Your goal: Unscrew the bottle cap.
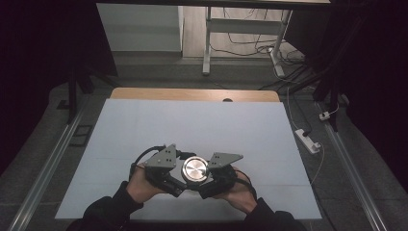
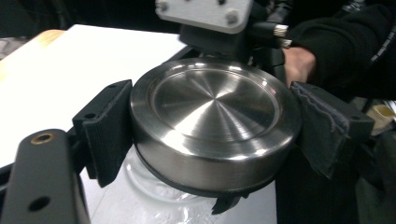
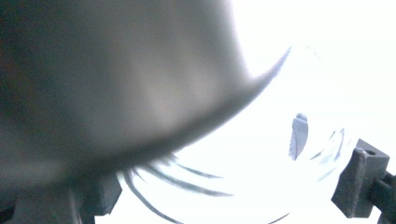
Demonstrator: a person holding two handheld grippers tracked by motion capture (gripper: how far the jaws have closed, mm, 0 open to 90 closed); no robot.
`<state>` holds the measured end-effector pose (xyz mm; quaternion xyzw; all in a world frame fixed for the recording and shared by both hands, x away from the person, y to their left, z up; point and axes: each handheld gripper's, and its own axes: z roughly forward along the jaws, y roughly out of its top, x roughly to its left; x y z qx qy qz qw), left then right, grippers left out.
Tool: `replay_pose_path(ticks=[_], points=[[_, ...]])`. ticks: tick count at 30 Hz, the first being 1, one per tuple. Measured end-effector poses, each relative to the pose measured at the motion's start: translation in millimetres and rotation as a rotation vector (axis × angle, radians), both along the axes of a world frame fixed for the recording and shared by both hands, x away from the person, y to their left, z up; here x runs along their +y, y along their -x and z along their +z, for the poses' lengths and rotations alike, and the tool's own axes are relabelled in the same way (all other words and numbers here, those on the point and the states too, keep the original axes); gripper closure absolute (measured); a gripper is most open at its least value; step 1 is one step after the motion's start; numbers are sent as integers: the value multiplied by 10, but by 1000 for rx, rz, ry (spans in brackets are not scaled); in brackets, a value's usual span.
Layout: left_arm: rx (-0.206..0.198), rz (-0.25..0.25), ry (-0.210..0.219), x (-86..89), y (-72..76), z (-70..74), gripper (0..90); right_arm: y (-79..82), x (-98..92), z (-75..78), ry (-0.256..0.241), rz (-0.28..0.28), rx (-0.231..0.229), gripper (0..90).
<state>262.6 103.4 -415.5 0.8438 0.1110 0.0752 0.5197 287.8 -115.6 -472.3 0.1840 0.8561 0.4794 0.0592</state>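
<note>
Blurred steel lid, glass jar half-hidden

Both forearms come in low and angle inward, hands close together. The left gripper has its jaws clamped on something round, one pad each side. The right gripper (seen very close, blurred) sits opposite — its jaws' state unclear.

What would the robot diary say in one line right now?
left gripper: shut on metal lid | right gripper: around glass jar | white table
</note>
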Motion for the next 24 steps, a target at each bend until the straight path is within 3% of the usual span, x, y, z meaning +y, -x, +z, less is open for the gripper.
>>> replay_pose_path(ticks=[11,24], points=[[-9,18,30,117,67,63,190,-20,-36,17,-8,-17,-9,147],[1,14,48,202,121,7,191,-118,-99,33,-13,-58,-9,147]])
